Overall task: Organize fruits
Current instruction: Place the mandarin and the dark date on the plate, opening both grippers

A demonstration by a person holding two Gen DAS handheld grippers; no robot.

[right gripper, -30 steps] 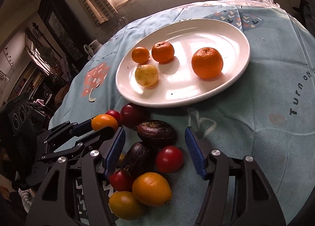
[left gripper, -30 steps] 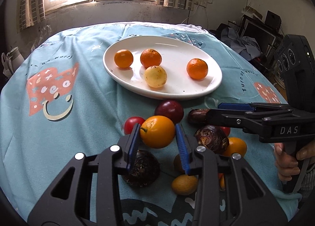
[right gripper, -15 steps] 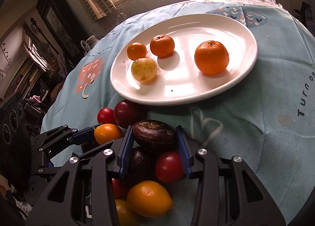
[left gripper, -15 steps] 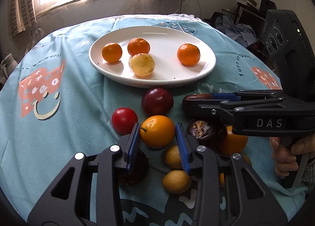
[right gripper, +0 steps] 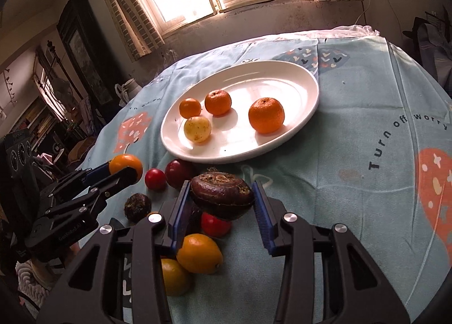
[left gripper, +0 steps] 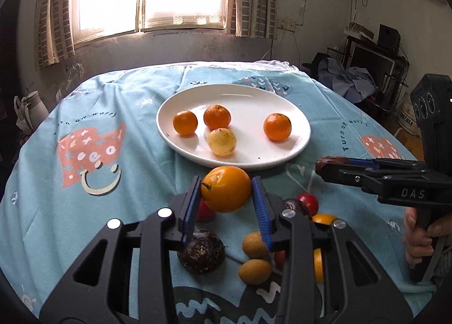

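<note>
Evidently, a smooth round orange fruit [left gripper: 226, 192] was clamped between the blue pads of the left gripper [left gripper: 227, 197], held above the cloth just short of the oval white ceramic plate [left gripper: 299, 120]; a wrinkled dark purple-brown fruit [right gripper: 221, 195] was pinched by the right gripper [right gripper: 223, 199], likewise near that plate; three small mandarins [left gripper: 276, 127] and one pale yellow fruit [left gripper: 222, 141] were seen on it.
</note>
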